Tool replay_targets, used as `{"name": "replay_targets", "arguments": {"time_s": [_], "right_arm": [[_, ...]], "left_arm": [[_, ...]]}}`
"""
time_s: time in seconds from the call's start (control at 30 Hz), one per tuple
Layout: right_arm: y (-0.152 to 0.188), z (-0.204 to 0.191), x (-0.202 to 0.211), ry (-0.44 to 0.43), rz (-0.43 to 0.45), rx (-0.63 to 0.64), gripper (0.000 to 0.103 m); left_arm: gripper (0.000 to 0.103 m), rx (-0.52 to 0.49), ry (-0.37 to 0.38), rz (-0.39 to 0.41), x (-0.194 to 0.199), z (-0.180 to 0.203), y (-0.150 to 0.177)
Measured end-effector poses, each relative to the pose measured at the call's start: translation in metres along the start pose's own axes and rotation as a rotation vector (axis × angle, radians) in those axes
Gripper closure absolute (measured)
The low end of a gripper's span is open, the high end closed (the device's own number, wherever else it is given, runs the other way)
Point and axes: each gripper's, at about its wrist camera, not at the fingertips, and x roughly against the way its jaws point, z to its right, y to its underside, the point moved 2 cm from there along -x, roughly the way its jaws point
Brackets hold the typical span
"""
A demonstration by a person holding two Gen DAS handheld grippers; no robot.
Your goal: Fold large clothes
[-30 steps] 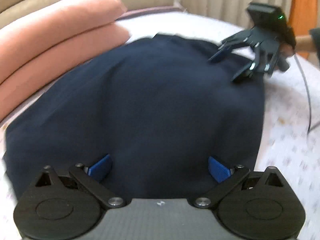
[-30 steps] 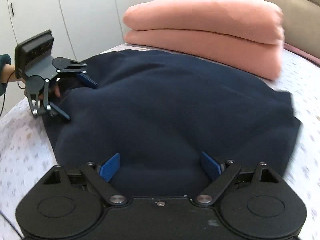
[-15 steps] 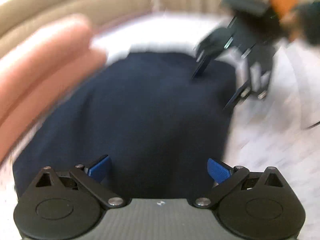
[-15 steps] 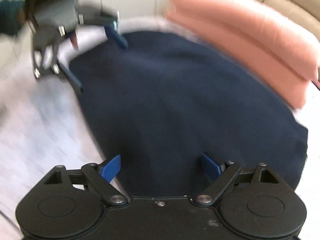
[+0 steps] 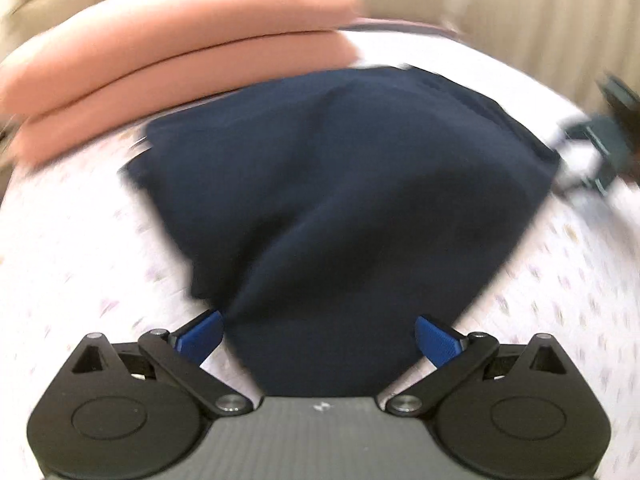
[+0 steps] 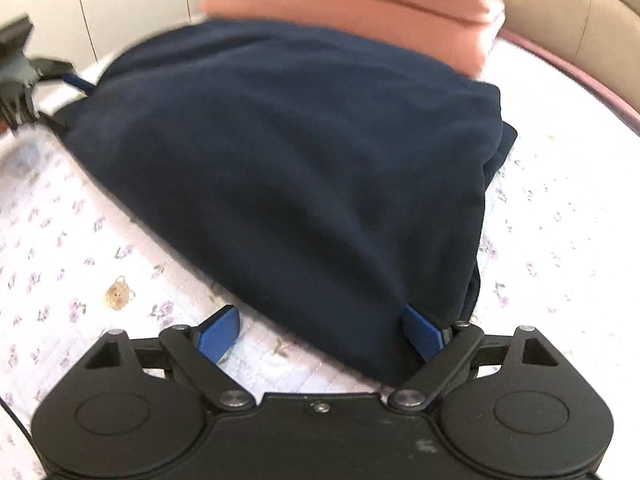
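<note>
The navy garment (image 6: 304,168) lay bunched on the floral bed (image 6: 80,240), its near corners between my wide-spread fingers, I judged for gripping. Behind sat the folded pink blanket (image 5: 180,56). My left gripper (image 5: 318,336) and right gripper (image 6: 320,332) held nothing; only the right view showed the garment's layered edge.

garment (image 6: 288,168) lies on bedsheet (image 6: 60,248), folded blanket stack (image 6: 352,4) right behind it, left gripper (image 5: 318,334) and right gripper (image 6: 320,330) at opposite corners
</note>
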Motion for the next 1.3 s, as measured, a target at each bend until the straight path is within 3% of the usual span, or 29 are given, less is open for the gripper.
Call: {"name": "replay_targets", "arguments": {"time_s": [0.07, 0.17, 0.27, 0.4, 0.47, 0.53, 0.57, 0.67, 0.83, 1.07, 1.3], "right_arm": [[-0.007, -0.006, 0.009, -0.007, 0.016, 0.051, 0.000], [-0.030, -0.012, 0.015, -0.009, 0.049, 0.061, 0.000], [-0.057, -0.019, 0.016, 0.021, 0.066, 0.041, 0.000], [-0.085, -0.032, 0.004, 0.093, 0.028, 0.007, 0.000], [-0.095, -0.041, 0.001, 0.067, 0.035, 0.005, 0.000], [-0.088, -0.045, 0.011, 0.052, 0.043, -0.001, 0.000], [-0.091, -0.047, 0.011, 0.046, 0.047, 0.001, 0.000], [-0.100, -0.044, 0.010, 0.032, 0.065, 0.004, 0.000], [-0.114, -0.044, 0.018, -0.001, 0.092, -0.058, 0.000], [-0.116, -0.067, 0.004, -0.040, 0.105, -0.059, 0.000], [-0.092, -0.084, -0.008, -0.071, 0.109, -0.080, 0.000]], "left_arm": [[0.000, 0.147, -0.030, -0.006, 0.004, -0.025, -0.008], [0.000, 0.385, 0.060, 0.061, 0.003, -0.062, -0.016], [0.000, 0.599, 0.147, 0.045, -0.026, -0.095, -0.029], [0.000, 0.751, 0.204, 0.093, -0.051, -0.122, -0.045], [0.001, 0.816, 0.238, 0.102, -0.063, -0.130, -0.056], [0.064, 0.800, 0.282, 0.069, -0.078, -0.127, -0.071], [0.080, 0.805, 0.268, 0.002, -0.087, -0.126, -0.075], [0.082, 0.773, 0.235, -0.007, -0.085, -0.123, -0.088], [0.083, 0.813, 0.326, 0.047, -0.062, -0.118, -0.110], [0.083, 0.715, 0.352, 0.062, -0.040, -0.060, -0.157], [0.083, 0.643, 0.408, 0.095, -0.027, 0.005, -0.210]]}}
